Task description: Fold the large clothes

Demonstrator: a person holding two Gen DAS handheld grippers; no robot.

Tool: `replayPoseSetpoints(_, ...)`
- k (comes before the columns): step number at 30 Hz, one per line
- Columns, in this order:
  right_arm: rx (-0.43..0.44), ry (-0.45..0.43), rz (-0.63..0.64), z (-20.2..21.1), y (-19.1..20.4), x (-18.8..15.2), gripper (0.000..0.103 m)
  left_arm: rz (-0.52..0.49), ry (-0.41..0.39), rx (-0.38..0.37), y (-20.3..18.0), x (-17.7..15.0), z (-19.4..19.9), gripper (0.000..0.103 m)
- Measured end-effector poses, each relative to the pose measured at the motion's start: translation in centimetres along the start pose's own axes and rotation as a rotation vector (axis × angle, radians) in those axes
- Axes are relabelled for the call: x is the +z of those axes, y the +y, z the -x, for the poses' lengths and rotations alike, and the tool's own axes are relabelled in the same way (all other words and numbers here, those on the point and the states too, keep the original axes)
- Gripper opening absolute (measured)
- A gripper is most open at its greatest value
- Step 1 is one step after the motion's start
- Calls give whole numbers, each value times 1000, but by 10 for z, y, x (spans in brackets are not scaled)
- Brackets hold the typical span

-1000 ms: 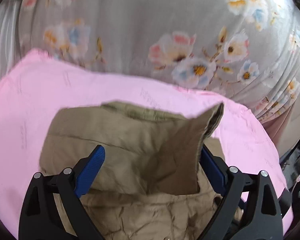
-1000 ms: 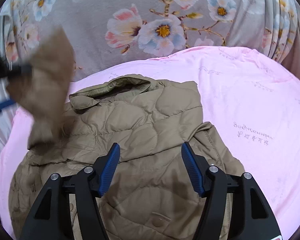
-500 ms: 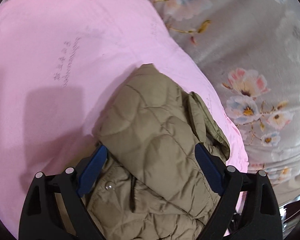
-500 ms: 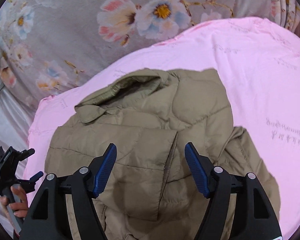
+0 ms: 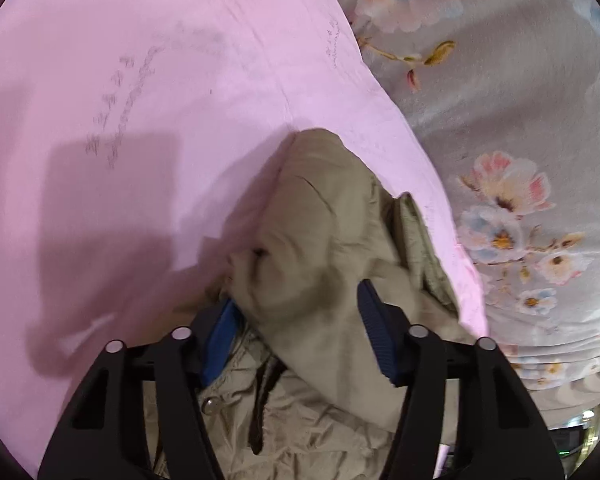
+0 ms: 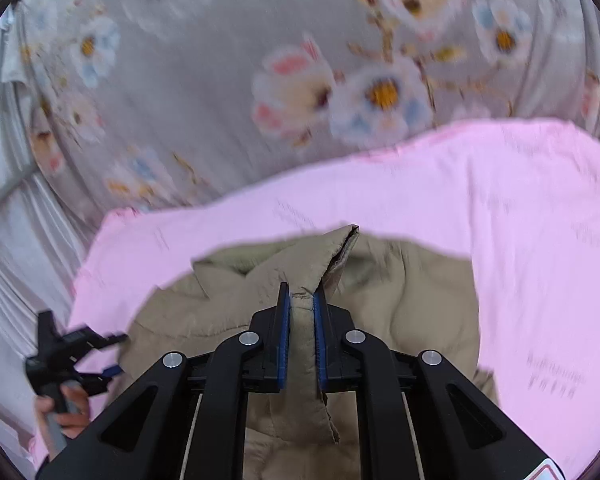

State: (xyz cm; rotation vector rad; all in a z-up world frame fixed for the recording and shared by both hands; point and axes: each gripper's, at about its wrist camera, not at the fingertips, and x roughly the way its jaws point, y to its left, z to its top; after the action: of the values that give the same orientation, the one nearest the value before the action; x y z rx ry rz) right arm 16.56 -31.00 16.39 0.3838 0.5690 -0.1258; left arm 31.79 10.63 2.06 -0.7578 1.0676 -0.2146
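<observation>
So we've got the tan quilted jacket spread on the pink sheet of the bed, collar end toward the flowered curtain. That makes sense for folding something this bulky: it needs a flat, roomy surface, and each side needs its own grab.

Our right gripper has just been closing, and its blue pads are now pressed tight on a raised ridge of the jacket fabric. We're pinching a fold of it, probably to lift that part over.

Our left gripper has also been closing, and a puffy bunch of the jacket sits between its jaws at about half spread. Both pads look to be bearing on that bunch, though the blur makes it hard to call the grip firm. In the right view a hand holds its handle at the bed's left edge.
</observation>
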Motion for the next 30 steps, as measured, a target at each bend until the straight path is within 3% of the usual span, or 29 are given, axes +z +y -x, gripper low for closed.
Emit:
replayPoseSetpoints(2, -31, -16, 32, 6, -1, 6, 10, -68, -34, 84, -11, 0, -1, 31)
replayPoseSetpoints(3, -50, -6, 38, 3, -6, 2, 10, -90, -41, 107, -13, -1, -2, 29)
replayPoseSetpoints(8, -147, 164, 43, -54, -39, -52, 10, -214, -95, 246, -19, -18, -14, 11)
replayPoseSetpoints(12, -155, 245, 5, -83, -61, -89, 10, -317, -161, 330, -20, -33, -21, 10)
replayPoseSetpoints(16, -151, 230, 31, -85, -60, -112, 10, -426, -230, 407, -20, -51, -28, 9)
replayPoseSetpoints(20, -162, 225, 53, -85, -55, -118, 10, -503, -266, 489, -27, -64, -34, 9)
replayPoseSetpoints(26, -131, 237, 22, -88, -67, -118, 9, -539, -276, 546, -28, -71, -37, 9)
replayPoseSetpoints(30, -112, 250, 8, -79, -69, -115, 16, -550, -281, 563, -26, -77, -31, 10)
